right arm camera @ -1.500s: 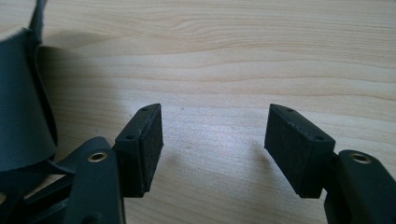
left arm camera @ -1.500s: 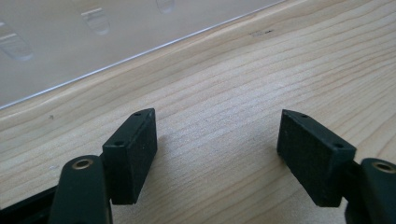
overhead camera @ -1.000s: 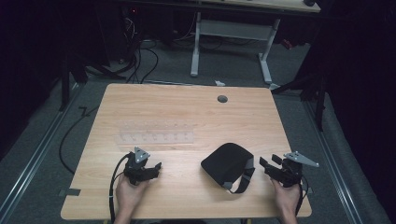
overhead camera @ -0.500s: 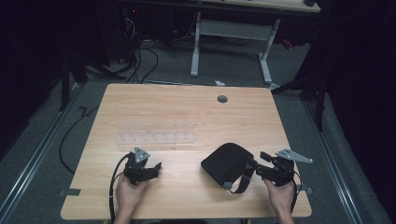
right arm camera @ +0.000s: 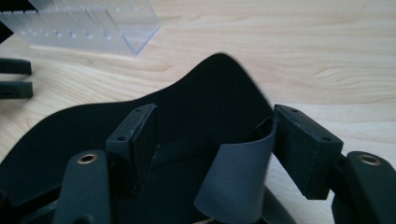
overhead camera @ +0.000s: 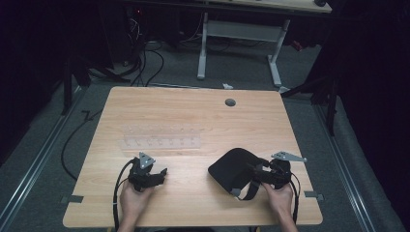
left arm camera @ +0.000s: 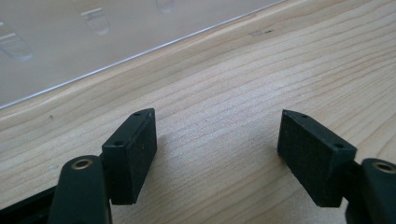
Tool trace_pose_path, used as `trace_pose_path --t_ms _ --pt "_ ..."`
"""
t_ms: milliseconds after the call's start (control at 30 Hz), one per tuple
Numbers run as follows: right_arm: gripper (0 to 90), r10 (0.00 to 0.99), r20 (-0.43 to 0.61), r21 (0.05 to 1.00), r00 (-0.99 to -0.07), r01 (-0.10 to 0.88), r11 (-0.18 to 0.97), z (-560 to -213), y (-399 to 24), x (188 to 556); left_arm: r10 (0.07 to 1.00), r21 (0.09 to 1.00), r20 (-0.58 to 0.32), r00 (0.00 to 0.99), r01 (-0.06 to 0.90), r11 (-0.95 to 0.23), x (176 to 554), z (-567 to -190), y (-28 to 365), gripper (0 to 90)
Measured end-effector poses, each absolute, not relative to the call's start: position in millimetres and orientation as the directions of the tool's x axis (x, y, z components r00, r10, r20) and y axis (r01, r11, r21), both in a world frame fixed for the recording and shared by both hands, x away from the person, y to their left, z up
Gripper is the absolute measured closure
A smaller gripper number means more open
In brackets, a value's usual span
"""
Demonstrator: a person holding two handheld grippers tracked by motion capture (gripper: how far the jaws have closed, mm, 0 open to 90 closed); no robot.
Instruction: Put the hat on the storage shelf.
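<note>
A black padded eye mask (overhead camera: 233, 167) lies on the wooden table (overhead camera: 193, 111) at the front right, with its grey strap (overhead camera: 247, 193) looping off the near edge. My right gripper (overhead camera: 255, 170) stands open at the mask's right edge. In the right gripper view the strap (right arm camera: 238, 182) curls up between the jaws and leans on the right pad (right arm camera: 303, 149), with the mask (right arm camera: 187, 107) below; the gripper (right arm camera: 215, 144) has not shut on it. My left gripper (overhead camera: 162, 172) rests open at the front left, and in its own view this gripper (left arm camera: 217, 154) has bare wood between its jaws.
A clear plastic rack (overhead camera: 162, 137) with several slots lies flat at the table's middle left, just beyond the left gripper; the rack (left arm camera: 70, 42) also fills the top left of the left gripper view. A round cable hole (overhead camera: 230, 102) sits near the far edge.
My right gripper has moved left from the table's right edge onto the mask, so its jaws now stand around the strap. The left gripper has stayed put.
</note>
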State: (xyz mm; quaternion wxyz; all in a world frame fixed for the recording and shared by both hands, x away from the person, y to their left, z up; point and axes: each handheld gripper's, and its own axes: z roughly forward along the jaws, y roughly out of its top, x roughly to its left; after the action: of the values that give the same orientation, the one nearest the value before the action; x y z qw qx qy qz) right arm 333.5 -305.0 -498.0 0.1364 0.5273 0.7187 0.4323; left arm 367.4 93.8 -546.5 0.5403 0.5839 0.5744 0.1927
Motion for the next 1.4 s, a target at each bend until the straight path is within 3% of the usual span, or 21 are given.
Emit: trace_pose_path --t_ms 467,667,1067,1200,1400 --pt "41.5 0.858 0.288 0.719 -0.426 0.688 0.100 -530 -300 337 0.879 0.853 -0.396 0.265 0.460 0.246 367 -547 93 28.5" --pt "49.3 0.858 0.264 0.730 -0.441 0.673 0.121 -532 -299 332 0.880 0.854 -0.395 0.265 0.460 0.245 367 -547 93 28.5" --pt "79.6 0.818 0.236 0.744 -0.525 0.639 0.195 -529 -294 326 0.880 0.853 -0.395 0.265 0.460 0.245 367 -547 93 28.3" --pt "85.0 0.794 0.267 0.753 -0.546 0.633 0.181 -527 -296 325 0.880 0.854 -0.394 0.265 0.460 0.244 367 -547 93 28.3" --pt "85.8 0.777 0.277 0.761 -0.565 0.623 0.181 -523 -297 320 0.880 0.854 -0.394 0.265 0.461 0.244 367 -547 93 28.3"
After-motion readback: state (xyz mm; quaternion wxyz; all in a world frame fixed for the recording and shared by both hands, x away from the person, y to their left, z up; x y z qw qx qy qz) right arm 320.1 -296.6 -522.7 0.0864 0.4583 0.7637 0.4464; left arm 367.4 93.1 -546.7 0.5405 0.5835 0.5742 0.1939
